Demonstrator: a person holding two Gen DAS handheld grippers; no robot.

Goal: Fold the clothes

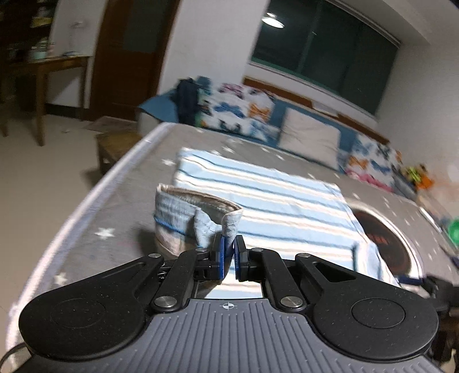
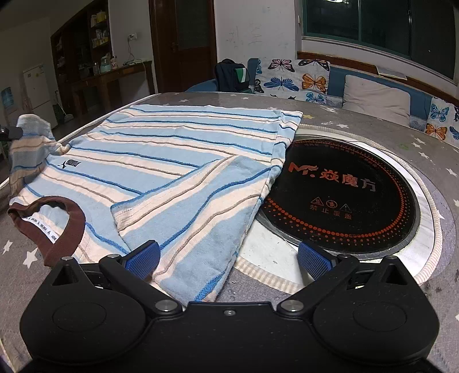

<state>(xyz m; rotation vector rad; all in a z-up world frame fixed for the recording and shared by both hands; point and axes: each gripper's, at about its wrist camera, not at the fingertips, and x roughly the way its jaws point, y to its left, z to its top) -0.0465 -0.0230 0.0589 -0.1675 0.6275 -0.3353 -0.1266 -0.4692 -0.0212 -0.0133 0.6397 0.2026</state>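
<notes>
Shirt [image 2: 160,149] is lying mostly flat on the round bench [image 2: 430,160], striped light blue, cream and tan, brown collar [image 2: 68,229] sitting just ahead-left of the right tool [image 2: 228,259]. Its right sleeve [image 2: 195,229] is folded in over the body and is resting right between that tool's pads [image 2: 142,259], which are standing as wide as they go and not pinching anything. The sleeve end is reaching back under the tool's body. The black hob [image 2: 341,198] set into the bench is sitting straight ahead-right of this tool, with the shirt's side edge draping over its left rim.

Left tool [image 1: 228,251] is clamped down narrow on the other sleeve [image 1: 189,218], holding a bit of its edge in the blue pads [image 1: 221,252]. The sleeve is lifted up off the bench and standing just ahead of the tool, cuff opening gaping like a loop. Beyond it the shirt body is spreading out flat ahead. From the right wrist view you can see that same sleeve raised at the far left, bunched up at the shirt's shoulder.

Left wrist view is kinda blurry and tilted. Sofa [image 2: 375,97] with butterfly covers and a grey cushion is sitting past the bench on the far side, dark window [image 2: 373,25] above it, and a dark bag [image 2: 229,76] is sitting at the sofa's left end.
</notes>
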